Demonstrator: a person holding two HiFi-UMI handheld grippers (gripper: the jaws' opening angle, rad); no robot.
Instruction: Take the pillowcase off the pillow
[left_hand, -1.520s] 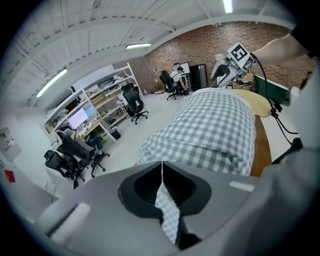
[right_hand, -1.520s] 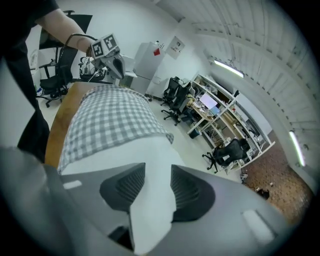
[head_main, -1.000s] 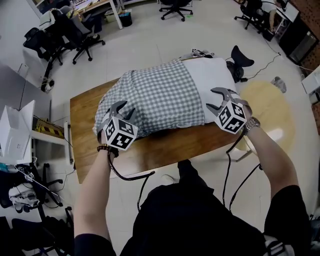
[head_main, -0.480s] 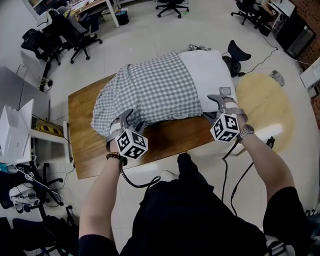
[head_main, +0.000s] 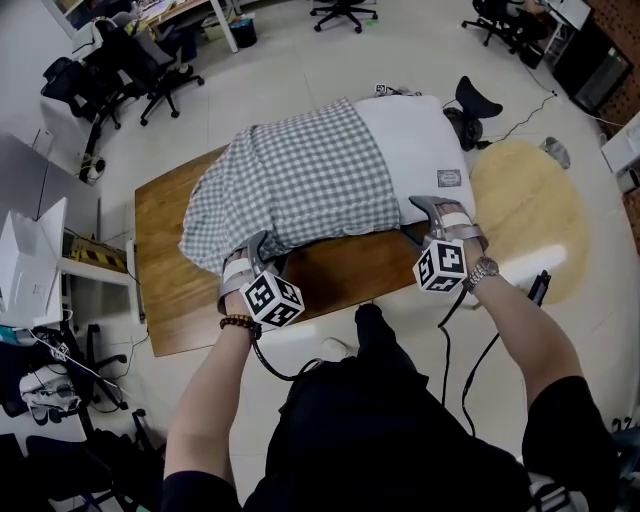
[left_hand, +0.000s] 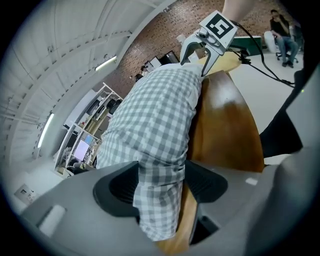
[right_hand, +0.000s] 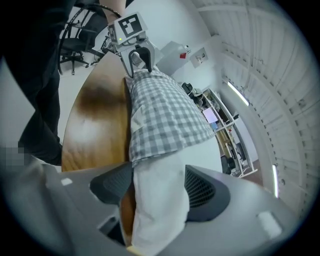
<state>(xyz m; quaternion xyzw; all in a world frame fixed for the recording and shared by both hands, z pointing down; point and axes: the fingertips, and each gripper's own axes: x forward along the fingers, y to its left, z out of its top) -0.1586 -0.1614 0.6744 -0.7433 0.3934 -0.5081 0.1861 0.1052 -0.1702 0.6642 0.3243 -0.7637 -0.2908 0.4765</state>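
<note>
A pillow lies on the wooden table (head_main: 170, 250). A grey-and-white checked pillowcase (head_main: 290, 180) covers its left and middle, and the bare white pillow (head_main: 415, 150) sticks out on the right. My left gripper (head_main: 262, 255) sits at the near left corner. Its jaws have just been opening, with a fold of checked pillowcase (left_hand: 150, 115) between the pads (left_hand: 202, 185). My right gripper (head_main: 437, 210) is at the near right corner. Its jaws have also just been opening, and the white pillow (right_hand: 160, 200) lies between them.
Office chairs (head_main: 150, 70) stand on the floor behind the table. A round yellow table (head_main: 530, 210) is at the right and a white box (head_main: 30, 270) at the left. Cables hang from both grippers toward the person's dark clothing (head_main: 400, 430).
Both grippers have come down toward the near edge of the pillow, and their jaws have widened. They now straddle the pillow's near corners.
</note>
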